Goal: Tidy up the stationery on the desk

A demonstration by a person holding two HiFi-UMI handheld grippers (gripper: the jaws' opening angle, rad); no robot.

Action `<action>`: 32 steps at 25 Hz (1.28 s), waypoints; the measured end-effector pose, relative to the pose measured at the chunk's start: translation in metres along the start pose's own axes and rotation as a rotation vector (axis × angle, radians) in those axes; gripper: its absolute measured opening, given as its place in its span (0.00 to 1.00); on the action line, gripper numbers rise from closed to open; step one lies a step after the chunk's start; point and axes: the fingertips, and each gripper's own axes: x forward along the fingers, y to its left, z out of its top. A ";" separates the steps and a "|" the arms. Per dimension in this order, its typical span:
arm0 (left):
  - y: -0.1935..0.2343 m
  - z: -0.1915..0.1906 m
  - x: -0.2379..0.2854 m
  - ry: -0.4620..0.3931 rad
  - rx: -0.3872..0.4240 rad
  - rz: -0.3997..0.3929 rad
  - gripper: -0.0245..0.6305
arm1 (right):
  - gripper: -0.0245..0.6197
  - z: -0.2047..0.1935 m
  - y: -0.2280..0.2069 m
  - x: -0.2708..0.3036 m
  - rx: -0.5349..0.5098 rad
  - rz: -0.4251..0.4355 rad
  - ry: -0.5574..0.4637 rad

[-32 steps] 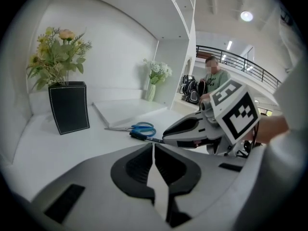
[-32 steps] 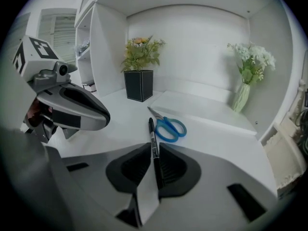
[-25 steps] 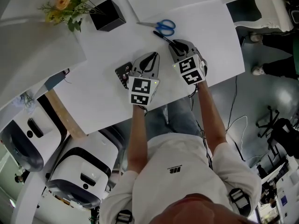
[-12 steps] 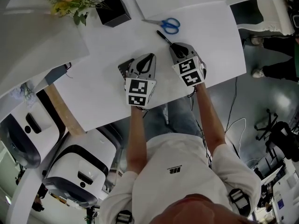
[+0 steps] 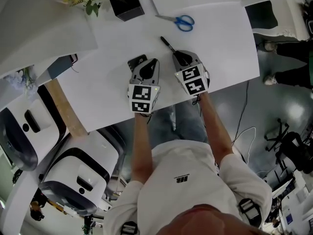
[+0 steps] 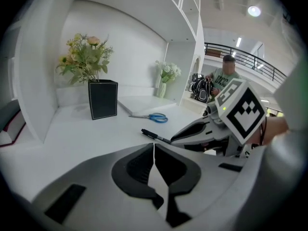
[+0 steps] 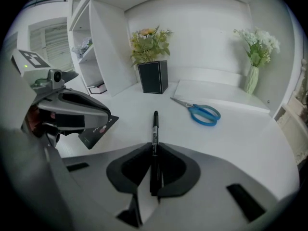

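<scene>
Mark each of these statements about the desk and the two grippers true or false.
1. The right gripper is clamped on a black pen. True; its jaws have just been closing, and the pen sits between them.
2. The left gripper holds the scissors. False: its jaws are together with nothing between them, and the blue-handled scissors lie flat on the desk.
3. The black box stands upright on the desk. True.
4. The pen rests inside the black box. False: it is in the right gripper, well apart from the box.
</scene>
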 end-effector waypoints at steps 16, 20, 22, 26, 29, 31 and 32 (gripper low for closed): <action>0.017 -0.036 -0.037 0.017 -0.041 0.072 0.04 | 0.08 -0.006 0.062 0.005 0.047 0.029 0.015; 0.020 -0.039 -0.043 0.013 -0.045 0.084 0.04 | 0.08 -0.003 0.072 0.009 0.054 0.029 0.025; 0.021 -0.041 -0.045 0.012 -0.050 0.087 0.04 | 0.09 -0.002 0.077 0.010 0.050 0.033 0.027; 0.022 -0.045 -0.050 0.009 -0.057 0.093 0.04 | 0.09 -0.002 0.087 0.009 0.035 0.051 0.022; 0.024 -0.045 -0.052 -0.002 -0.061 0.097 0.04 | 0.11 0.001 0.094 0.008 0.023 0.076 0.006; 0.024 -0.048 -0.053 -0.001 -0.065 0.098 0.04 | 0.13 0.001 0.099 0.007 0.016 0.094 0.001; 0.024 -0.049 -0.054 0.001 -0.067 0.099 0.04 | 0.13 -0.001 0.101 0.007 0.014 0.102 0.003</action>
